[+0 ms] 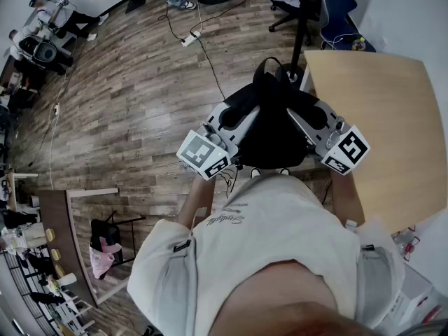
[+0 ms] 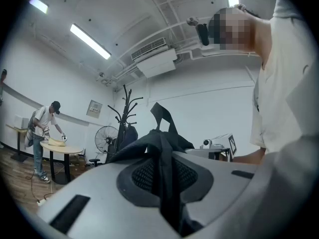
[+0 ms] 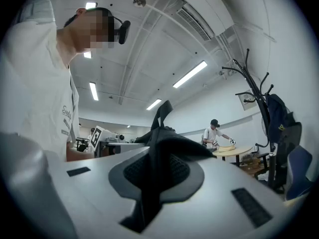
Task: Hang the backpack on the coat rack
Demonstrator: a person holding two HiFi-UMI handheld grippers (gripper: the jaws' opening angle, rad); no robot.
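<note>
The black backpack (image 1: 274, 121) hangs in front of the person, held up between both grippers above the floor. My left gripper (image 1: 234, 115) is shut on its left side, and black fabric (image 2: 162, 153) is pinched between the jaws. My right gripper (image 1: 313, 115) is shut on the right side, with fabric (image 3: 158, 156) folded between its jaws. The backpack's top loop (image 2: 163, 116) stands up beyond the jaws. The black coat rack (image 2: 125, 114) stands ahead by the white wall; in the right gripper view the coat rack (image 3: 255, 91) carries a dark blue bag (image 3: 277, 114).
A wooden table (image 1: 381, 124) is close on the right. A blue chair (image 1: 341, 18) and the rack's pole (image 1: 302, 30) stand ahead. A cable and power strip (image 1: 189, 40) lie on the wooden floor. A fan (image 2: 105, 139) and a person at a round table (image 2: 43, 129) are farther off.
</note>
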